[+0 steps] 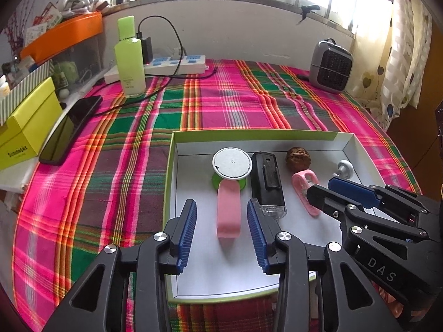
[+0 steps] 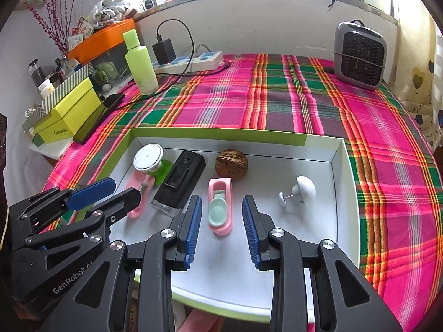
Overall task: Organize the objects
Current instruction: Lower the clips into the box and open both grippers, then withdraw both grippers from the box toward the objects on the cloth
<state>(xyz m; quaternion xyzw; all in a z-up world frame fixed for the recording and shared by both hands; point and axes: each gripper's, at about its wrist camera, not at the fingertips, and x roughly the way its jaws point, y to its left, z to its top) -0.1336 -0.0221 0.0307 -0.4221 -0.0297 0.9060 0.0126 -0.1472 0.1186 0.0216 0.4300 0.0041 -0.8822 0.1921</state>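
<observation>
Both grippers hang over the near edge of the tray (image 1: 171, 166), a shallow white box lid with a green rim lying on the plaid tablecloth (image 1: 221, 102). Both point down and forward into it.

Left gripper (image 1: 222, 229): jaws spread, pads pressing on nothing. The pink strip (image 1: 229, 213) lies directly between the blue pads, clear of both. Its long axis runs from the near edge toward the far edge of the tray, in line with the gripper's pointing direction. Its far end meets the green base under the white disc (image 1: 232, 163). Whether strip and disc are one article cannot be told.

Right gripper (image 2: 221, 229): jaws likewise spread, holding nothing. The pink toy tub (image 2: 220, 207), with a pale green basin inside, lies between its pads without contact. Its long axis also runs near to far.

Other contents of the tray: a black device (image 2: 180, 182) between strip and tub, angled slightly; a walnut (image 2: 231, 164) near the far edge; a white knob (image 2: 304, 189) toward the right edge, well apart from the right gripper.

Judgement: each article sits squarely ahead of its own gripper, lengthwise to it, so a closing grip would fall across the narrow width. The left hand is nearer the strip and the right nearer the tub. The knob and walnut lie on the right hand's side. All small articles in view are inside the tray.
</observation>
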